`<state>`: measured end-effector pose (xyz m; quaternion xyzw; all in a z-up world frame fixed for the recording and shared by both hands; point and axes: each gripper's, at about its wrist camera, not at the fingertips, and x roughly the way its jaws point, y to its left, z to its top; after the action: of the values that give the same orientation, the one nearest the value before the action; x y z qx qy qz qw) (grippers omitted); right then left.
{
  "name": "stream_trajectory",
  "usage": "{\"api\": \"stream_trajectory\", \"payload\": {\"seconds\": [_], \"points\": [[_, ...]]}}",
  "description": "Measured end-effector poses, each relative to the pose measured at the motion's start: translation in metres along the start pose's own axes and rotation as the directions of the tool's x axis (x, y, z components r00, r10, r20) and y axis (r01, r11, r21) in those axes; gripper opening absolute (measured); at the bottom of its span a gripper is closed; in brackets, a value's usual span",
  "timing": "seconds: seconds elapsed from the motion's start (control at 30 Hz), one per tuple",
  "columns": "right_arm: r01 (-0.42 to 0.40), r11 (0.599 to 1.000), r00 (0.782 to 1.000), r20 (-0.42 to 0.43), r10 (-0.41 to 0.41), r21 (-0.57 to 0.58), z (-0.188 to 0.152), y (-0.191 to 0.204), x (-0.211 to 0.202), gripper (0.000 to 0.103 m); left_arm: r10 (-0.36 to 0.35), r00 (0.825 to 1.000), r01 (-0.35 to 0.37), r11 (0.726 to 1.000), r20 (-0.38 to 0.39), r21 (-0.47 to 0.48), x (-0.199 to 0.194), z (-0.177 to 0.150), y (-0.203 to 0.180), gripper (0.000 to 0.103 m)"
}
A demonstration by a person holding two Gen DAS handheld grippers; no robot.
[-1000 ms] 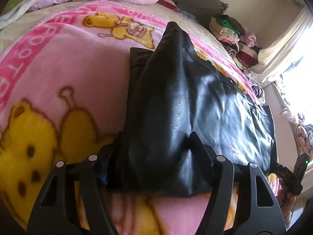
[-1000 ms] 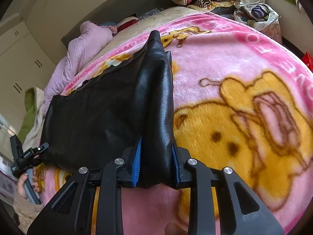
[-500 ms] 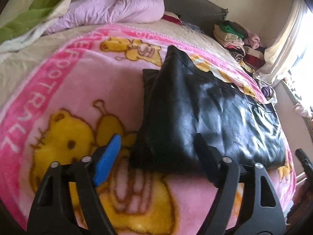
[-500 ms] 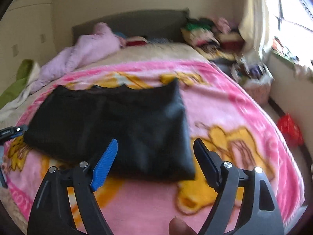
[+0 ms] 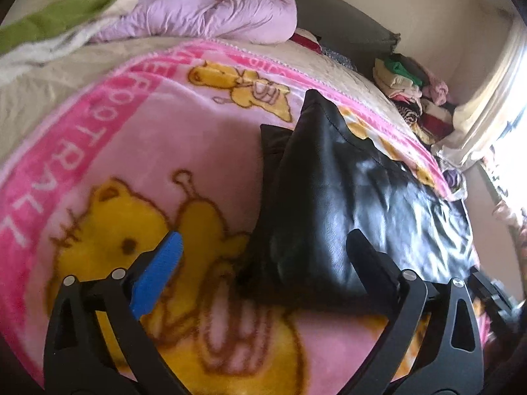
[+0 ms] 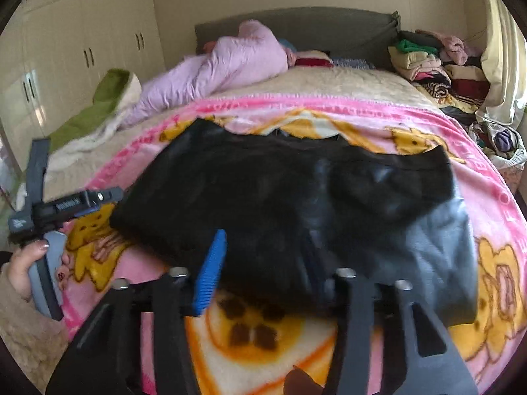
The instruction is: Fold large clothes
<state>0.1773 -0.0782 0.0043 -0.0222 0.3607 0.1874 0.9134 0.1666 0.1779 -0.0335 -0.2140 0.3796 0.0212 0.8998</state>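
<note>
Black leather garment (image 6: pixel 296 204) folded once on pink blanket (image 5: pixel 131 151). Both hand-held grippers, left (image 5: pixel 263 263) and right (image 6: pixel 273 270), spread wide, holding nothing. More folds probably left.

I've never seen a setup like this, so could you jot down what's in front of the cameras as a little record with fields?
Setting: bed with a pink cartoon-bear blanket
Garment: black leather-look garment, folded, lying flat on the blanket
Left hand-held gripper: open, at the garment's near corner, gripping nothing
Right hand-held gripper: open, fingers either side of the garment's near edge
Behind: lilac quilted coat near the grey headboard
Side: pile of folded clothes
</note>
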Motion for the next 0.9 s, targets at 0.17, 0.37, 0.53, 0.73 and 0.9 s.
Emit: {"api": "stream_trajectory", "payload": {"seconds": [0.17,0.37,0.53,0.73,0.9], "points": [[-0.039,0.996,0.992,-0.114,0.047,0.078,-0.008,-0.003,0.035,0.020,-0.016,0.998,0.013,0.999,-0.059,-0.047,0.029,0.008,-0.002,0.093],[-0.050,0.993,0.987,-0.148,0.066,0.109,-0.022,-0.009,0.060,0.020,-0.037,0.994,0.027,0.995,-0.106,-0.092,0.062,0.013,-0.001,0.095],[-0.083,0.992,0.979,-0.176,0.099,0.096,-0.004,-0.009,0.052,0.020,-0.131,0.986,0.123,0.989,-0.105,-0.079,0.064,0.016,-0.010,0.055],[-0.050,0.992,0.999,-0.014,0.052,0.115,0.062,-0.027,0.046,0.020,-0.162,0.984,0.160,0.986,-0.073,-0.039,0.050,0.018,-0.016,0.041],[-0.023,0.987,0.999,-0.033,0.029,0.161,0.112,-0.036,0.094,0.020,-0.175,0.984,0.176,0.984,-0.030,0.006,0.038,0.025,-0.027,0.036]]}}
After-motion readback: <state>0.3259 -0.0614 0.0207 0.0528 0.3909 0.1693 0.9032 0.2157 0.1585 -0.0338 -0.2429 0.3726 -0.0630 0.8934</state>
